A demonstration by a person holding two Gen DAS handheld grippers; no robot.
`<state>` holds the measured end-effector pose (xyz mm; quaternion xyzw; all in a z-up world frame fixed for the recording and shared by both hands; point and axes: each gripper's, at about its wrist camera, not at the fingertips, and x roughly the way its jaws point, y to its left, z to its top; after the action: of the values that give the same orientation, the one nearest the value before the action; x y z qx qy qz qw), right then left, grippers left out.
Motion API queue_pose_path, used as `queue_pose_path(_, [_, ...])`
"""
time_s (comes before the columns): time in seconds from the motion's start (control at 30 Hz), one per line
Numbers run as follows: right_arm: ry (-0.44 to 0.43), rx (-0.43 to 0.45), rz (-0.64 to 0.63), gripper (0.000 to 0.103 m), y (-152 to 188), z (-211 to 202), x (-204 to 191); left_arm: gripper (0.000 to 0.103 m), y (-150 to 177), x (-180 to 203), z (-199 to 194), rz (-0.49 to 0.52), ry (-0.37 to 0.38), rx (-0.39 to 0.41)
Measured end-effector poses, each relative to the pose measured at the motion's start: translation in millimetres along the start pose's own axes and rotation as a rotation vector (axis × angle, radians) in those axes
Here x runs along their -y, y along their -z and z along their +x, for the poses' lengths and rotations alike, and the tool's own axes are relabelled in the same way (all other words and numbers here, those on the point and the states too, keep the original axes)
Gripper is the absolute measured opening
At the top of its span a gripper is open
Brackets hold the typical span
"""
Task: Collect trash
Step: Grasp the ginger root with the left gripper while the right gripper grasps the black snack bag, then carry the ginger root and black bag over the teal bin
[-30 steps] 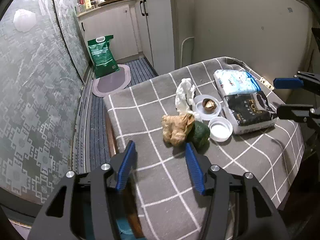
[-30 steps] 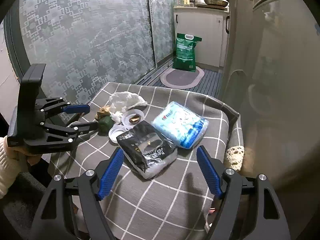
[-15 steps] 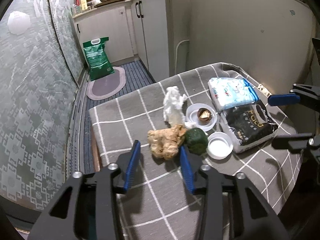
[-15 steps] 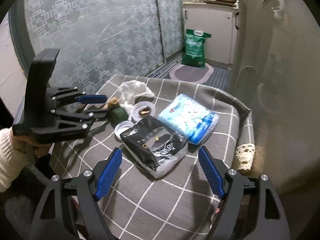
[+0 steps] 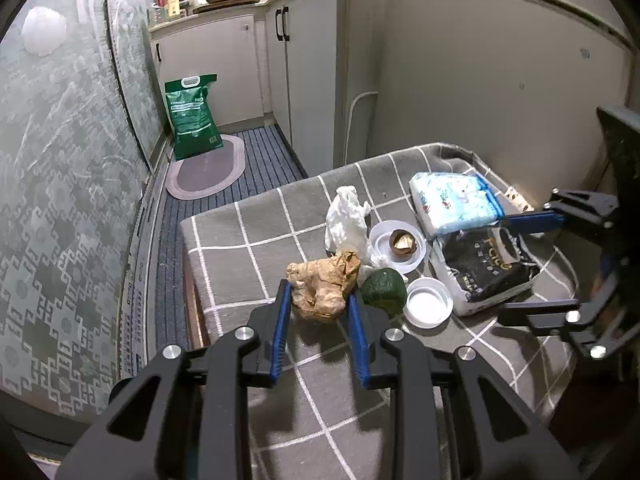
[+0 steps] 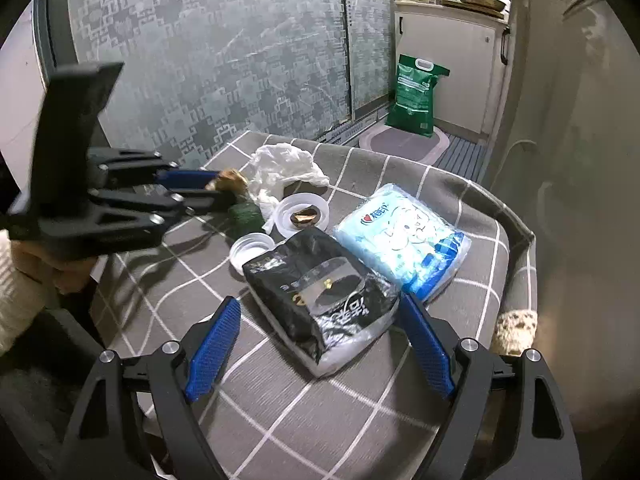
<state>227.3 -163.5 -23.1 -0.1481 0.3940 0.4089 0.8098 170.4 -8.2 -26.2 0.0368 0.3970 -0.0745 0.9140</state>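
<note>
Two grippers: left gripper (image 5: 318, 300) closing around light, soft brown paper wad (image 5: 323, 285); right gripper (image 6: 320, 344) gapes beside it.

The near part of the desk (image 6: 304, 420) is left bare, so an approach from the front edge is unobstructed. The middle is crowded: the brown paper wad (image 5: 322, 286), green lump (image 5: 383, 290), white lid (image 5: 428, 307) and white dish (image 5: 396, 246) are packed touching or just beside one another — no gap is offered between them. The right edge is blocked by the black packet (image 6: 320, 300) and blue packet (image 6: 404, 236). The far left corner is left open.
</note>
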Motion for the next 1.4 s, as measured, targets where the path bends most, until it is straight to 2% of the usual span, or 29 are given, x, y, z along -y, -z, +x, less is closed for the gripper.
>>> queue_pose_path(0.47, [-0.046,0.007,-0.038,0.082,1.8,8.7,-0.6,0.029,6.0,-14.5,-18.5,-0.050,0.031,0.017])
queue_pose_path(0.53, [-0.059,0.005,-0.031,0.076,3.7,5.9,-1.5,0.029,7.7,-16.9,-21.2,-0.050,0.030,0.019])
queue_pose_path(0.57, [-0.066,0.004,-0.027,0.069,4.4,5.1,-1.9,0.029,9.1,-18.6,-22.5,-0.052,0.029,0.020])
queue_pose_path(0.8, [-0.075,0.010,0.027,0.051,3.2,1.3,-3.6,0.029,16.4,-31.0,-37.5,-0.077,0.030,0.037])
queue_pose_path(0.93, [-0.031,0.031,0.036,0.050,-1.8,-16.3,-7.3,0.029,17.8,-38.3,-48.0,-0.095,0.033,0.057])
queue_pose_path(1.13, [-0.013,0.069,0.028,0.050,-17.2,-36.1,-21.1,0.029,23.7,-50.8,-60.9,-0.128,0.035,0.074])
queue_pose_path(1.4, [-0.054,0.118,-0.023,0.050,-48.6,-42.8,-60.3,0.029,40.2,-75.9,-79.0,-0.175,0.019,0.088])
